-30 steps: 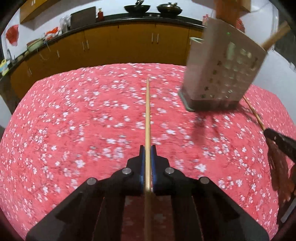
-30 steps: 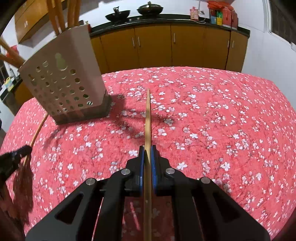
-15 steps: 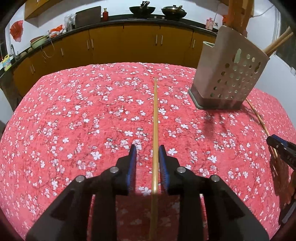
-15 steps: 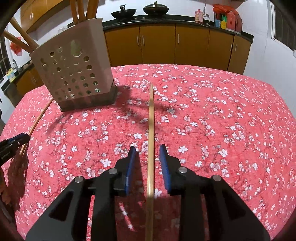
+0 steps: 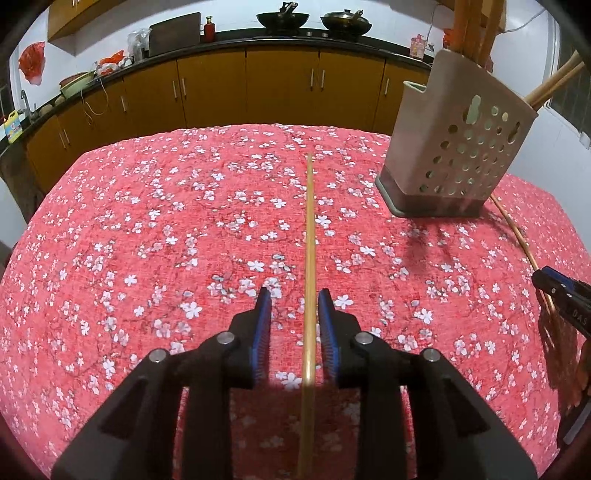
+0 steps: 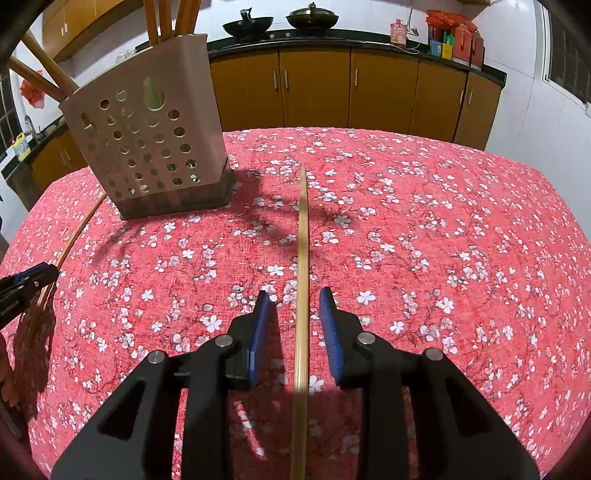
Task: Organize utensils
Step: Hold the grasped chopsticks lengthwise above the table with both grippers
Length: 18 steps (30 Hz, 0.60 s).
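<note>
A wooden chopstick [image 5: 310, 229] lies flat on the red flowered tablecloth [image 5: 147, 240], running away between the blue pads of my left gripper [image 5: 293, 291], which is open with gaps on both sides. In the right wrist view a second chopstick [image 6: 303, 240] lies the same way inside my open right gripper [image 6: 295, 291]. The beige perforated utensil holder [image 5: 454, 147] stands between the two grippers, far right in the left view and far left [image 6: 155, 147] in the right view, with several wooden utensils in it. Each view catches the other gripper's tip at its edge.
Orange kitchen cabinets [image 6: 317, 88] with a dark counter and two woks [image 5: 282, 18] run behind the table. The table's far edge curves just past the holder. Bare cloth spreads left of the left gripper and right of the right gripper [image 6: 461, 240].
Both grippers went from shut on their chopsticks to open. The chopsticks now rest loose on the cloth between the pads.
</note>
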Tool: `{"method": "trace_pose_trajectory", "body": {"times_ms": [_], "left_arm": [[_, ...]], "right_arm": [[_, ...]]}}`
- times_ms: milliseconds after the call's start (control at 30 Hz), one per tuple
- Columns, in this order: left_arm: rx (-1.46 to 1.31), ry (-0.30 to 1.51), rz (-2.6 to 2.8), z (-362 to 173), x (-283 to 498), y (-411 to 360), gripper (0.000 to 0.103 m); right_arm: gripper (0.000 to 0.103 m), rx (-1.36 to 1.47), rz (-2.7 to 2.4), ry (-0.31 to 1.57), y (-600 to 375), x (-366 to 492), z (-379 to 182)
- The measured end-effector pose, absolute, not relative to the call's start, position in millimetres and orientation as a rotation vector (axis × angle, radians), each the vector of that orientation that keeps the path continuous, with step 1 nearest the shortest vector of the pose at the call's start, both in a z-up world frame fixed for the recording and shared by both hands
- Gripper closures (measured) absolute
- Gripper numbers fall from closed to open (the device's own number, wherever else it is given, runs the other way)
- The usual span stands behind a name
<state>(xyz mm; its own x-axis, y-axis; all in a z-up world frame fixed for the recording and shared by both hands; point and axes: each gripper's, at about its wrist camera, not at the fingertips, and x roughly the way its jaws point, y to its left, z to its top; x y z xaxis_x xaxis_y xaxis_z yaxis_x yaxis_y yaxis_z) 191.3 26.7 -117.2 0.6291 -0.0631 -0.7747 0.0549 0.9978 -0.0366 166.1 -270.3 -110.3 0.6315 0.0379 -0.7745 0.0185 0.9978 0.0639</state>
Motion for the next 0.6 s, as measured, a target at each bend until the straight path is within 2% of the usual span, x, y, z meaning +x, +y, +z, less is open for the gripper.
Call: {"method": "trace_pose_trajectory", "body": {"times_ms": [233, 433, 467, 600], "left_arm": [[-0.026, 0.887, -0.074, -117, 178, 31, 0.078], [0.015, 0.891, -0.078, -117, 164, 23, 0.09], [0.017, 0.891, -0.075, -118, 163, 23, 0.094], [0.016, 0.891, -0.073, -118, 161, 24, 0.095]], "right_arm": [[0.075, 0.072, 0.018, 0.887, -270, 140, -111], [0.093, 0.094, 0.009, 0.886, -276, 131, -112], [0.095, 0.094, 0.01, 0.885, -276, 130, -112], [0.095, 0.081, 0.008, 0.887, -276, 132, -110]]}}
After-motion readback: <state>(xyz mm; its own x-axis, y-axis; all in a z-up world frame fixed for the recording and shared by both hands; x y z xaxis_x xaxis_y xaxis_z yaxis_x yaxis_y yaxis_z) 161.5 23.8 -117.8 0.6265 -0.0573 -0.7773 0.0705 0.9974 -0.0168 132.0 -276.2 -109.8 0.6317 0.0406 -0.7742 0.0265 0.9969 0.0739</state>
